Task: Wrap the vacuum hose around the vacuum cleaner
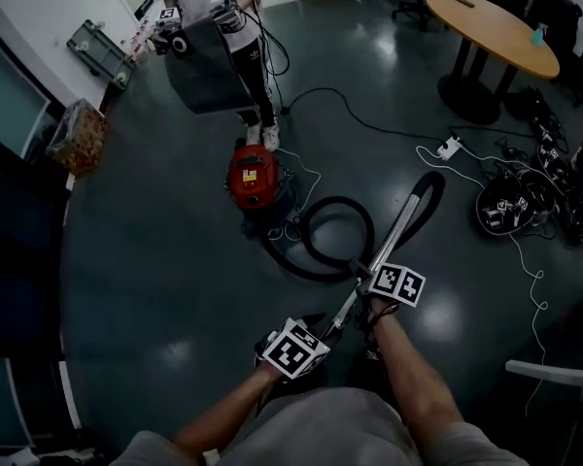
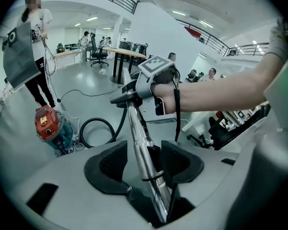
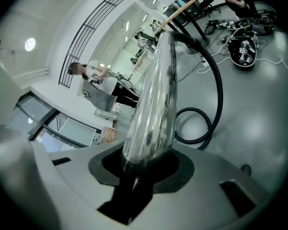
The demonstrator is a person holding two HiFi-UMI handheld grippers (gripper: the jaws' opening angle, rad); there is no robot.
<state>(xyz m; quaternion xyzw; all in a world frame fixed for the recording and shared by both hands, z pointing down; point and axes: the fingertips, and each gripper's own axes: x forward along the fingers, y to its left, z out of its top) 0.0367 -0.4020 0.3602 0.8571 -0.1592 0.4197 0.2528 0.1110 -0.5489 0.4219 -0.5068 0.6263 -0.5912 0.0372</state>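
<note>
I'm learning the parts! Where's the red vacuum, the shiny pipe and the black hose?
red vacuum (image 1: 253, 178): head view, red top.
shiny pipe (image 3: 156, 95): right gripper view, mid-shaft.
black hose (image 3: 219, 99): right gripper view, curved bend.

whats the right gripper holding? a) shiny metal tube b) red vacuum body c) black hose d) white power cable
a: in the right gripper view the right gripper is closed on the shiny metal tube, which runs out from between its jaws.

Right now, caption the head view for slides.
Right tongs grip the metal wand, left tongs open around it; hose looped beside red vacuum cleaner.
</note>
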